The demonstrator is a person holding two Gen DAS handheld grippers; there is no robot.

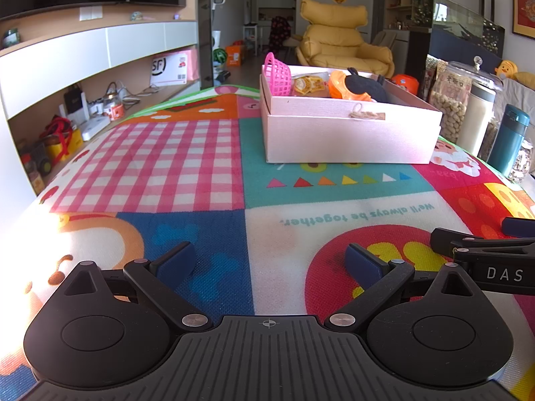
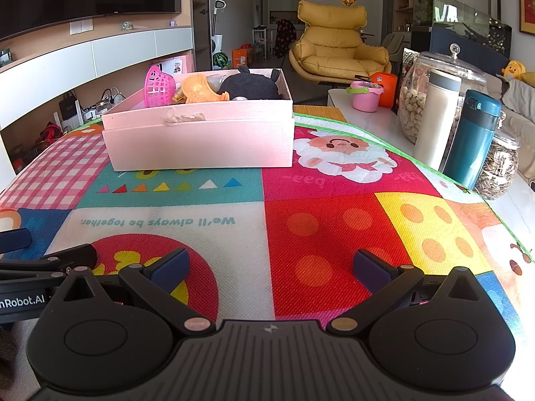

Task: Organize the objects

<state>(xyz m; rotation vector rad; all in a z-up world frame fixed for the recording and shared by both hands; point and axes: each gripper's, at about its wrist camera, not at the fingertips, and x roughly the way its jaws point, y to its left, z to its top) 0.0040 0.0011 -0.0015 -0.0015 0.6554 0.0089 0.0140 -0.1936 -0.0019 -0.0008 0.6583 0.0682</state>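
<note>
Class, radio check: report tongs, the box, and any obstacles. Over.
Left tongs open, empty. Right tongs open, empty. Box on mat, toys inside. Nothing between tongs and box.

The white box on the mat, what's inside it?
The white box holds a pink basket, an orange plastic toy and a black plush. Its walls hide anything lower down.

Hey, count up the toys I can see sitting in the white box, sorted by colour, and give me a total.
Pink: 1, the pink basket
Orange: 1, the orange toy
Black: 1, the black plush
Yellow: 1, the yellow packet
Total: 4 visible in the white box; anything deeper is hidden by its wall.
</note>
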